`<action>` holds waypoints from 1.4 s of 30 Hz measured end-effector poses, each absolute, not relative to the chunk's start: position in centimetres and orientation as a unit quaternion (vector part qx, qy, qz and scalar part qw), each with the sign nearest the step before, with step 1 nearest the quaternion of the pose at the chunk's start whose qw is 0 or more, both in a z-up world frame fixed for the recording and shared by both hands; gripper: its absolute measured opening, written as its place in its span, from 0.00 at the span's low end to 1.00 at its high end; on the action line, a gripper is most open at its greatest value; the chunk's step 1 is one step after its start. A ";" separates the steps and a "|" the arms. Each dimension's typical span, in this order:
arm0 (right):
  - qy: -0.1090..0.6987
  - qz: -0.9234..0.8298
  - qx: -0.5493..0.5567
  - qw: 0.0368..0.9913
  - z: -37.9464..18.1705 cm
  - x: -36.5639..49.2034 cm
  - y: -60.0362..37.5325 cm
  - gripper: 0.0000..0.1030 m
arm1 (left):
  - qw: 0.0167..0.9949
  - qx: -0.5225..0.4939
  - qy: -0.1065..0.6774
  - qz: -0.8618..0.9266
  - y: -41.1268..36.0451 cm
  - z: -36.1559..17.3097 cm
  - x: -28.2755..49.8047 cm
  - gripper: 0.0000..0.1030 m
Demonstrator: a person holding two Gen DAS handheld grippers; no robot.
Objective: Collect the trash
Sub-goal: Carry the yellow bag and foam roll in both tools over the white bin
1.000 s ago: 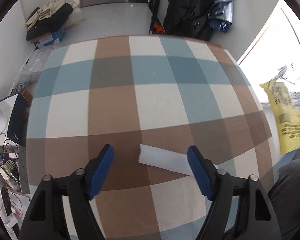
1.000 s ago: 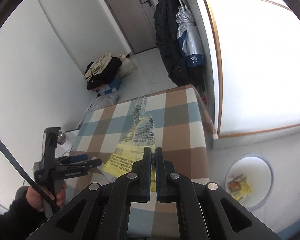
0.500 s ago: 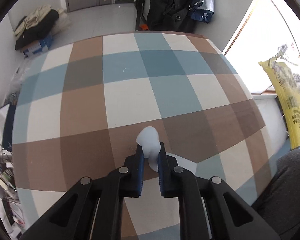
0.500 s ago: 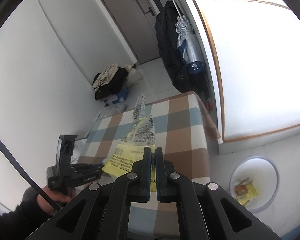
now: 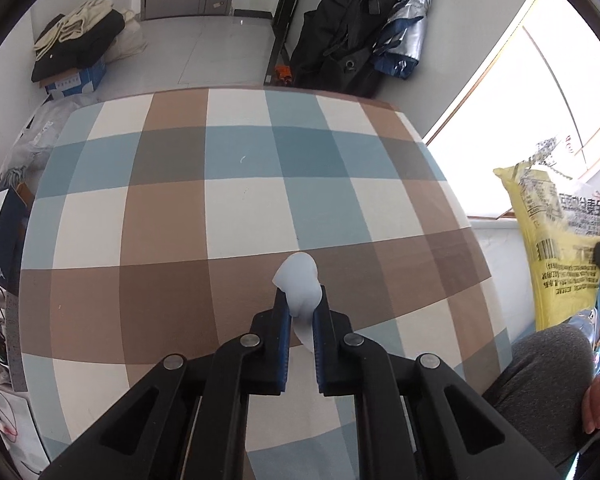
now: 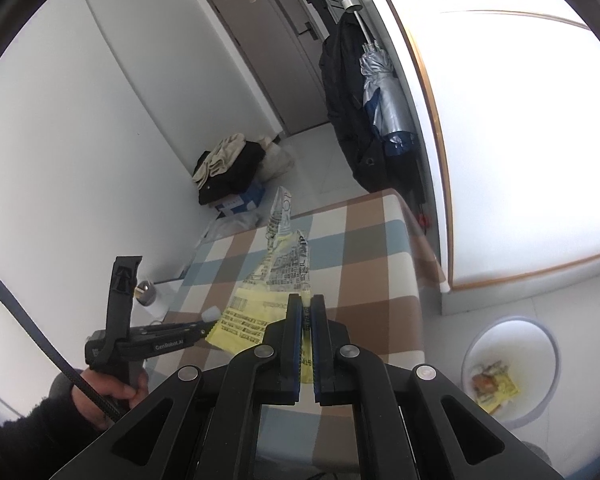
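Observation:
My left gripper (image 5: 300,304) is shut on a crumpled white tissue (image 5: 299,280) and holds it just above the checked tablecloth (image 5: 240,220). The tissue sticks out past the fingertips; it also shows in the right wrist view (image 6: 211,313) at the tip of the left gripper (image 6: 204,326). My right gripper (image 6: 307,304) is shut on a yellow printed plastic bag (image 6: 256,316), which hangs over the table's right side. The bag also shows at the right edge of the left wrist view (image 5: 556,248).
A white round bin (image 6: 508,372) with some trash in it stands on the floor right of the table. Clothes on a box (image 5: 76,60) and hanging coats (image 5: 352,32) lie beyond the far edge. Cables and boxes (image 5: 0,272) crowd the table's left side.
My left gripper closed on the white tissue and lifted it off the cloth. The right gripper kept its hold on the yellow bag and rose a little.

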State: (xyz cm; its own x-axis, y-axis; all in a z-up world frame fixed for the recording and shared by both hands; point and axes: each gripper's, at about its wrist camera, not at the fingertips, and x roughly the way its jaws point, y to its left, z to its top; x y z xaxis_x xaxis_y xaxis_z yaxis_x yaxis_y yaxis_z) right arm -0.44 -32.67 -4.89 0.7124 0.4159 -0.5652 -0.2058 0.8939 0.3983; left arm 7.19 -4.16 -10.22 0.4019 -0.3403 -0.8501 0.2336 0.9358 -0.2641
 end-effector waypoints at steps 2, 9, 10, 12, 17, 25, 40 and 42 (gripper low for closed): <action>0.338 0.171 0.153 0.913 -4.8 -0.6 -32.6 0.03 | 0.844 -0.047 0.509 -0.164 -4.3 -9.7 7.0 0.06; 0.337 0.159 0.159 0.914 -4.5 -1.2 -32.9 0.03 | 0.865 -0.029 0.474 -0.161 -4.5 -7.6 6.3 0.06; 0.338 0.156 0.159 0.914 -4.5 -1.4 -33.0 0.03 | 0.866 -0.028 0.472 -0.163 -4.6 -7.5 6.2 0.06; 0.341 0.148 0.160 0.914 -4.4 -1.4 -33.1 0.03 | 0.866 -0.023 0.471 -0.167 -5.0 -7.3 6.0 0.06; 0.339 0.133 0.169 0.916 -4.0 -1.8 -34.0 0.03 | 0.867 -0.009 0.466 -0.178 -6.3 -6.7 5.6 0.06; 0.318 0.119 0.169 0.925 -2.2 -2.9 -36.6 0.03 | 0.873 0.000 0.440 -0.211 -9.1 -3.9 4.7 0.06; 0.279 0.050 0.163 0.945 0.8 -6.1 -44.1 0.03 | 0.870 -0.010 0.389 -0.302 -18.4 0.6 3.6 0.06; 0.278 0.037 0.168 0.945 0.7 -6.6 -45.2 0.03 | 0.865 -0.011 0.389 -0.316 -19.8 0.9 3.7 0.06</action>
